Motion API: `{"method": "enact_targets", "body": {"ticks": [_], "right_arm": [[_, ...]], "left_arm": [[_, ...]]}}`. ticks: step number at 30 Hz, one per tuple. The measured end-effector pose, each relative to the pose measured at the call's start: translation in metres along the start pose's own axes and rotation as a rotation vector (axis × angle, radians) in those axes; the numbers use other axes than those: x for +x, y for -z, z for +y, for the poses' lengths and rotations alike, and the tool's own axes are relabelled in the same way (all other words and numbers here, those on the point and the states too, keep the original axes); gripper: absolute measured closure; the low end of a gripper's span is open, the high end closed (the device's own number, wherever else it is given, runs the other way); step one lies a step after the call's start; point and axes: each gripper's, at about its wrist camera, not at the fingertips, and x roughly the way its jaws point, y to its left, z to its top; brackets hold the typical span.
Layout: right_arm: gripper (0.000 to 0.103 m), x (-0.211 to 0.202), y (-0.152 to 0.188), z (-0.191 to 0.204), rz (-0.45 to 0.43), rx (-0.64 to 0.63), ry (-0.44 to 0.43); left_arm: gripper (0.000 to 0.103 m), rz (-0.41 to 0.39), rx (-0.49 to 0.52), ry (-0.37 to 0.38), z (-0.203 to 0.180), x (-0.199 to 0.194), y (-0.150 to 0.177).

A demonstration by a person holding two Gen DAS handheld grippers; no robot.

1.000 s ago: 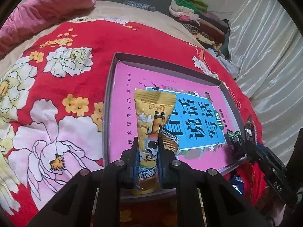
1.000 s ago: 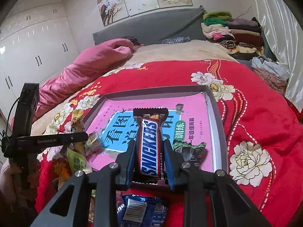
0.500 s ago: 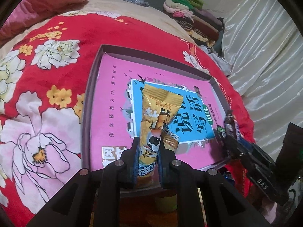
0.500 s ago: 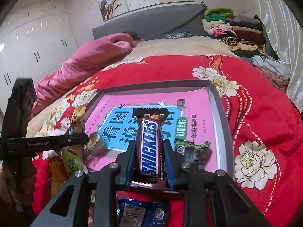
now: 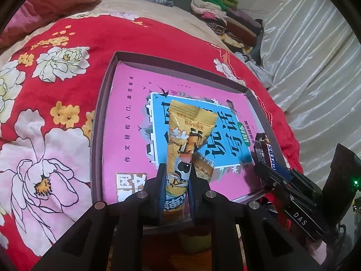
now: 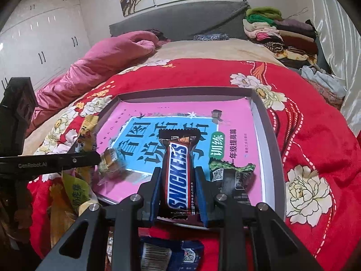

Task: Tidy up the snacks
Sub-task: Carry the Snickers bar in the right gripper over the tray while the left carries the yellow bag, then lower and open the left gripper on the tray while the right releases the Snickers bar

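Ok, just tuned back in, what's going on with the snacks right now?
Both grippers are loaded and held over the shallow box on the red floral bedspread. The left gripper is shut on a yellow snack packet, the right gripper on a Snickers bar. A dark green-ended wrapper and a small clear-wrapped sweet already lie in the box.

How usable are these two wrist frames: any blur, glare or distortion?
Left wrist: strong fisheye bending of the tray, dark corners, yellow snack packet sharp. Right wrist: same bending, Snickers bar crisp, small wrapped candy motion-blurred, sheen on the curtain.
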Motion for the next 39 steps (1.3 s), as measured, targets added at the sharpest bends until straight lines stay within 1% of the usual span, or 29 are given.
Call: {"method": "enact_targets", "body": {"ticks": [4,12,22,27,31,36,38,39], "right_arm": [[0.074,0.001,0.001,-0.003,0.005,0.011,0.005],[0.074,0.001,0.001,-0.001,0.009,0.001,0.003],[0.074,0.002,0.001,-0.001,0.018,0.006,-0.01],[0.074,0.003,0.002,0.0,0.021,0.006,-0.014],[0.074,0.004,0.003,0.0,0.024,0.006,-0.019],[0.074,0.004,0.004,0.0,0.024,0.01,-0.028],[0.074,0.004,0.004,0.0,0.023,0.011,-0.034],[0.074,0.003,0.004,0.0,0.02,0.013,-0.037]], "left_arm": [[0.085,-0.007,0.0,-0.007,0.003,-0.003,0.0],[0.085,-0.012,-0.008,-0.052,0.012,-0.006,-0.002],[0.085,-0.013,-0.021,-0.057,0.014,-0.006,-0.002],[0.085,-0.016,-0.01,-0.069,0.013,-0.008,-0.001],[0.082,-0.013,-0.011,-0.074,0.013,-0.009,-0.001],[0.08,-0.012,-0.006,-0.079,0.012,-0.009,-0.001],[0.077,-0.013,-0.008,-0.079,0.013,-0.01,-0.001],[0.073,-0.013,-0.011,-0.078,0.013,-0.01,-0.001]]}}
